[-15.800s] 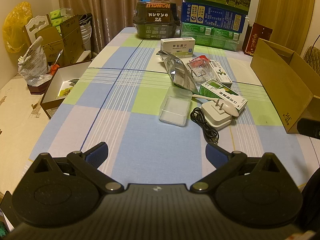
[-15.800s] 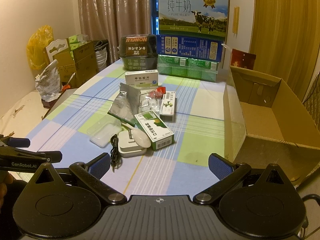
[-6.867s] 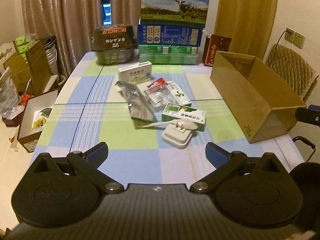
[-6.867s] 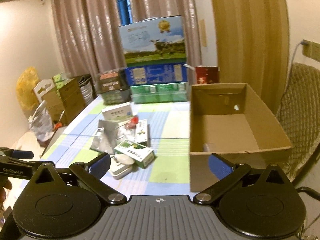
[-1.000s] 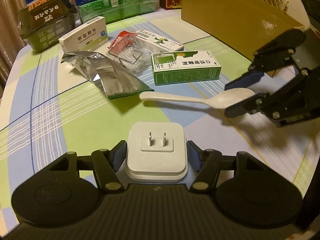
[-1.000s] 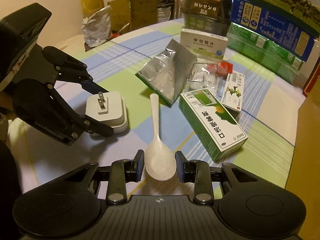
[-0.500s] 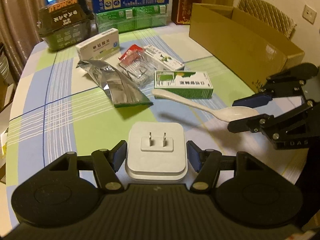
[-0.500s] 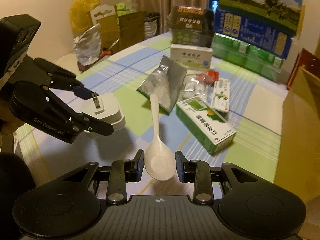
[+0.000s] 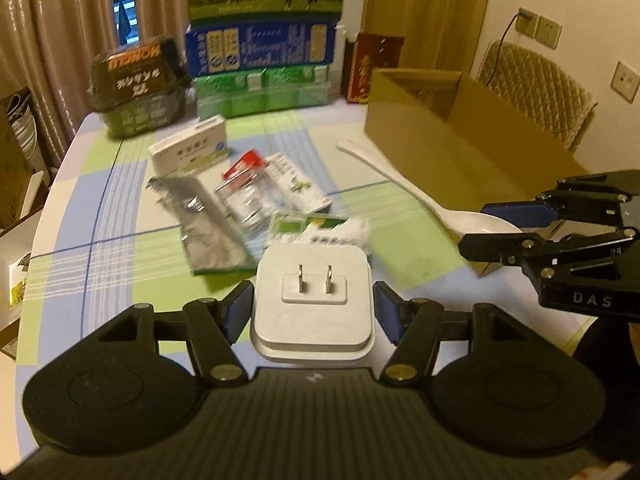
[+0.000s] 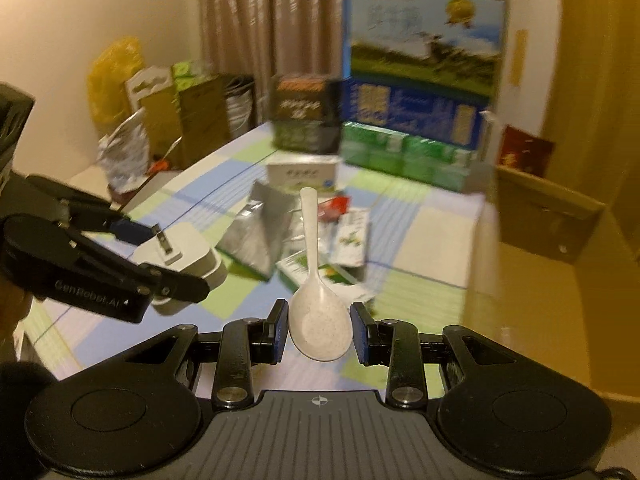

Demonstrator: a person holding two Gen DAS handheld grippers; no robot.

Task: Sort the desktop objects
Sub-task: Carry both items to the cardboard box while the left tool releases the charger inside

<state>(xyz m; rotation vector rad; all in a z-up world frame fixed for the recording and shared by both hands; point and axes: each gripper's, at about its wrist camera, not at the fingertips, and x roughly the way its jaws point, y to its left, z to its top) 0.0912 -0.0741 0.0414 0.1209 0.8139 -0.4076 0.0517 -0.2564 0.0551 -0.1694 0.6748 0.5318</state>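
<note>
Gripping a smooth, rounded-square white charger (image 9: 312, 308) by its flanks, the left gripper (image 9: 314, 314) has its blue-padded jaws clamped on the plastic body, the two flat metal prongs facing the camera, all of it held up off the checked tablecloth (image 9: 100, 240). Over at three o'clock in the left wrist view, the right gripper (image 9: 516, 224) pinches the bowl of a matte, speckled off-white spoon (image 9: 400, 176), jaws closed tight on it; its slim handle runs away toward eleven o'clock. From the right wrist view that spoon (image 10: 318, 312) sits dead centre, handle pointing to twelve. Behind the charger lies the blurred pile: a crinkled silver foil pouch (image 9: 208, 224), a clear plastic packet with a red top (image 9: 244, 188), a long narrow carton (image 9: 298, 186), a green-and-white carton (image 9: 320, 230) and, at eleven o'clock, a flat white medicine box (image 9: 190, 148). At two o'clock stands the open brown cardboard box (image 9: 452, 148), plain corrugated walls; what lies inside I cannot make out. Stacked printed cartons (image 9: 260, 40) fill twelve o'clock at the far edge.
</note>
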